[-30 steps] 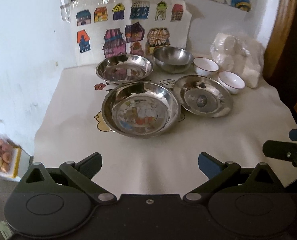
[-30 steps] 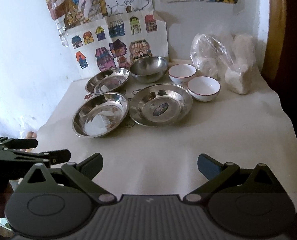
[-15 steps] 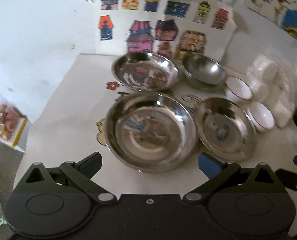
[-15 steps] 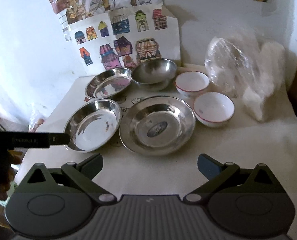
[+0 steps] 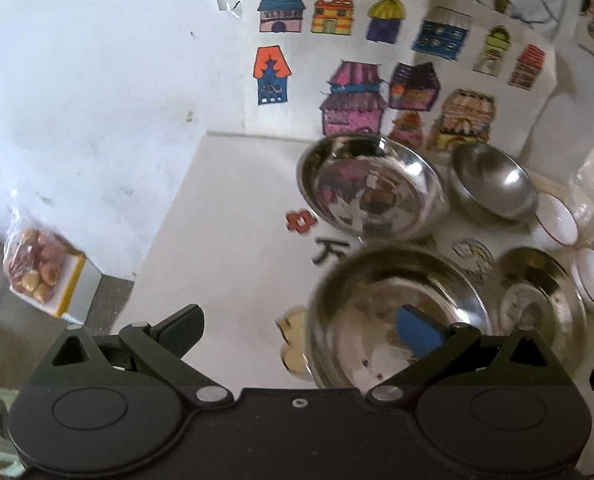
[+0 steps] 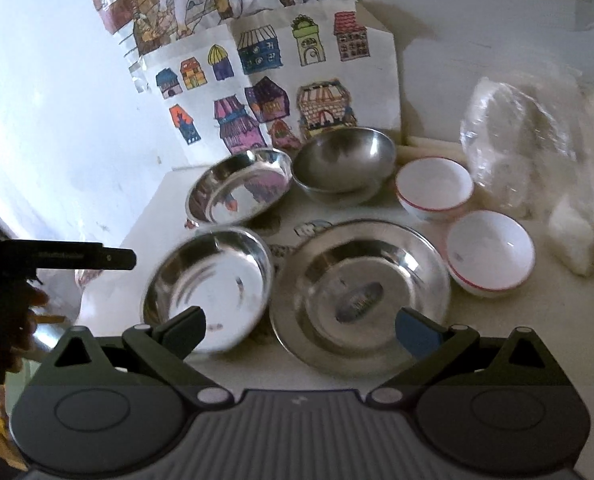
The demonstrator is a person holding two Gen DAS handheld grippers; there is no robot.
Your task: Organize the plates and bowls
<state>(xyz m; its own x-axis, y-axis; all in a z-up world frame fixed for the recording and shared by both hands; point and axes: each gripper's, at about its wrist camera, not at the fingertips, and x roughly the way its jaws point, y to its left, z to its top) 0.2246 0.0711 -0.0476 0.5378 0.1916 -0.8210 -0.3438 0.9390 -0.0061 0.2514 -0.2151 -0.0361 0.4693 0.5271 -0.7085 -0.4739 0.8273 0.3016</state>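
Stainless steel catches the light all over the white paper-covered table (image 6: 497, 340): a near-left shallow steel dish (image 6: 211, 286), a wide flat-rimmed steel plate (image 6: 361, 294) just to its right, a second shallow steel dish (image 6: 239, 186) behind, and a deep round steel bowl (image 6: 345, 164) beside that one at the back. Two small white bowls with red rims (image 6: 435, 184) (image 6: 491, 252) stand right of the steel pieces, one behind the other, close to a crumpled clear plastic bag (image 6: 537, 148).

The left gripper (image 5: 299, 330) hangs low over the near-left dish (image 5: 397, 316), its jaws spread wide and empty; its blue-padded finger sits over the dish's hollow, the other over bare table left of the rim. Whether it touches the steel I cannot tell.

The right gripper (image 6: 301, 330) is also wide open and holding nothing, hovering before the flat-rimmed plate and the dish.

Children's drawings of coloured houses (image 5: 377, 64) lean on the white wall behind.
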